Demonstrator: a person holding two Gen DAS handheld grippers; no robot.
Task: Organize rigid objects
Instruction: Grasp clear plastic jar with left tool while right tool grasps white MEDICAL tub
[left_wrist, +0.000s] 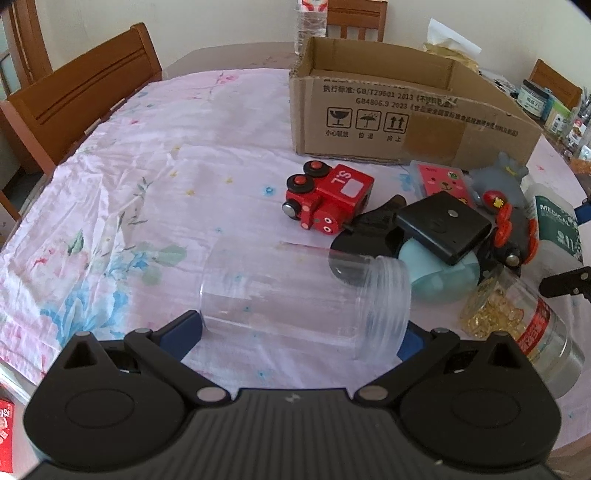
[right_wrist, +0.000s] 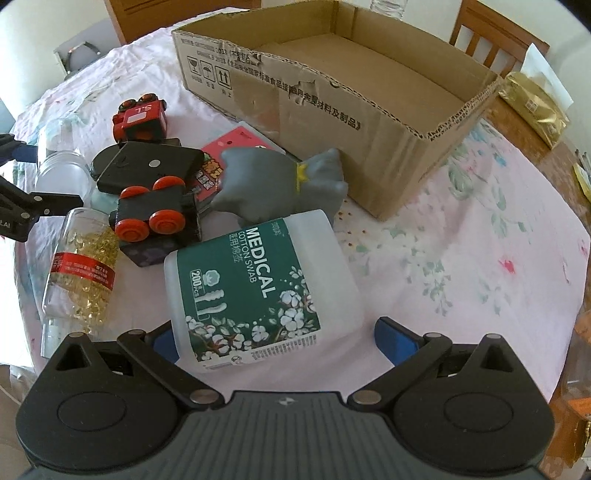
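A clear empty plastic jar (left_wrist: 303, 299) lies on its side between the open fingers of my left gripper (left_wrist: 301, 338); the fingers sit at its two ends. My right gripper (right_wrist: 275, 339) is open around a white cotton swab box (right_wrist: 258, 291) with a green label; its right finger stands clear of the box. An open cardboard box (left_wrist: 406, 110) stands behind the pile and also shows in the right wrist view (right_wrist: 332, 92). The pile holds a red toy train (left_wrist: 328, 199), a black toy car (right_wrist: 155, 218), a grey rubber toy (right_wrist: 280, 181), a black case (left_wrist: 443, 221) and a capsule bottle (right_wrist: 81, 273).
A floral cloth (left_wrist: 147, 184) covers the round table. Wooden chairs (left_wrist: 81, 92) stand at the left and back. A water bottle (left_wrist: 310, 18) stands behind the cardboard box. Jars and packets (left_wrist: 554, 110) crowd the far right. A gold packet (right_wrist: 532, 103) lies right of the box.
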